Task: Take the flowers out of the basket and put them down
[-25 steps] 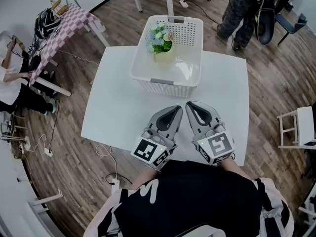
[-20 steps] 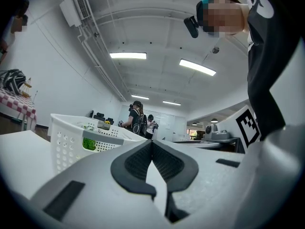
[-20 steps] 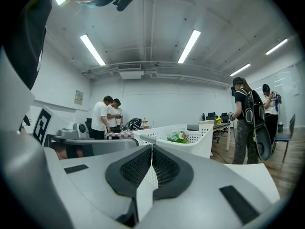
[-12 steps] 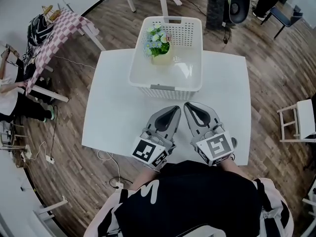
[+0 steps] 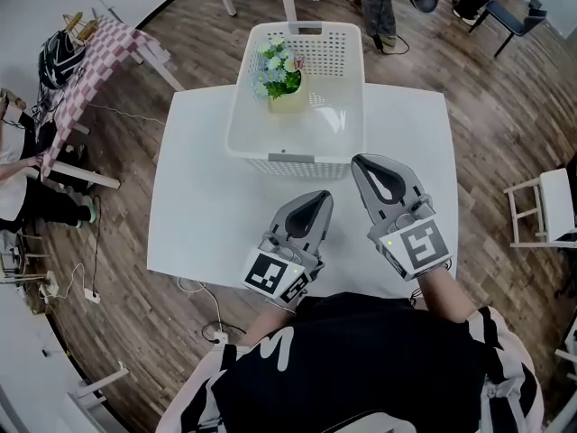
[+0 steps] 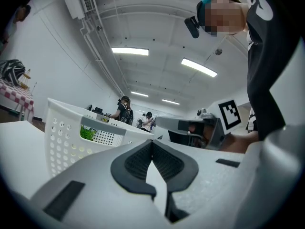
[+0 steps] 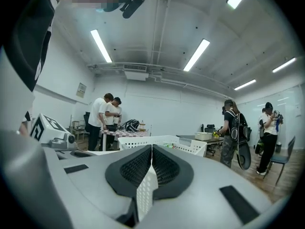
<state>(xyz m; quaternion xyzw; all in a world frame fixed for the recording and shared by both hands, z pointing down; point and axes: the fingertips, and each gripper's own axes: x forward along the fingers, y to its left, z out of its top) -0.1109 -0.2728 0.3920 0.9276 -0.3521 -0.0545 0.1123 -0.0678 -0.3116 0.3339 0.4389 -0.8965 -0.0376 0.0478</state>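
poised for the reach — nothing picked yet

flowers (image 5: 275,64) upright in their pot (image 5: 287,103), far-left corner of the white basket (image 5: 290,158), at the far edge of the table (image 5: 206,201). left gripper (image 5: 314,204) held low near the body, right gripper (image 5: 370,168) set further forward, just short of the basket's near wall; both pinched closed on nothing. next, likely: open one pair of jaws wide, clear the rim, drop in around the pot — not the blooms.
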